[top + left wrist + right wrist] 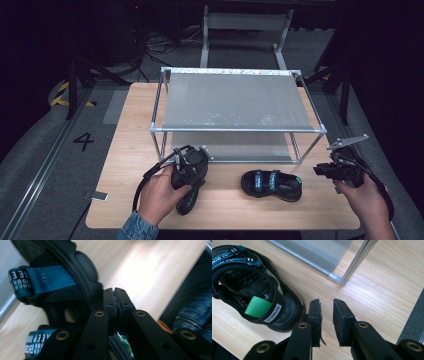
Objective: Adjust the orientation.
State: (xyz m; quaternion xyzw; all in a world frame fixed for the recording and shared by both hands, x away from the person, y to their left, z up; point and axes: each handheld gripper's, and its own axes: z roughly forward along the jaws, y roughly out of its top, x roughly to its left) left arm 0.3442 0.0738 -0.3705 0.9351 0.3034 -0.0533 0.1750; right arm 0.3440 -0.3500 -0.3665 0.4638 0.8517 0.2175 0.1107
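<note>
The left gripper holds a black sandal at the near left of the wooden table. In the left gripper view its jaws stand almost together and pinch the thin edge of the sandal's sole, and a blue strap with white lettering runs across the shoe beside them. From above, most of that sandal is hidden under the left hand and the gripper body, so only its dark toe end with a touch of green shows below the hand. The left gripper view is blurred and very close, and the lettering on the strap cannot be read.

The second sandal lies flat on the table, to the right of the first and just in front of the metal rack. In the right gripper view it is cut off at the left and top edges; a green tab sits at its heel.

The right gripper hangs over the table's right edge, well apart from the second sandal. Its jaws stand slightly apart with nothing between them, only bare wood beneath.

The rack has two grey mesh shelves; the lower one is largely hidden by the upper. The table stands on a grey floor bearing a painted numeral. Beyond the rack the room is dark, and cables and stand legs there are hard to make out.
</note>
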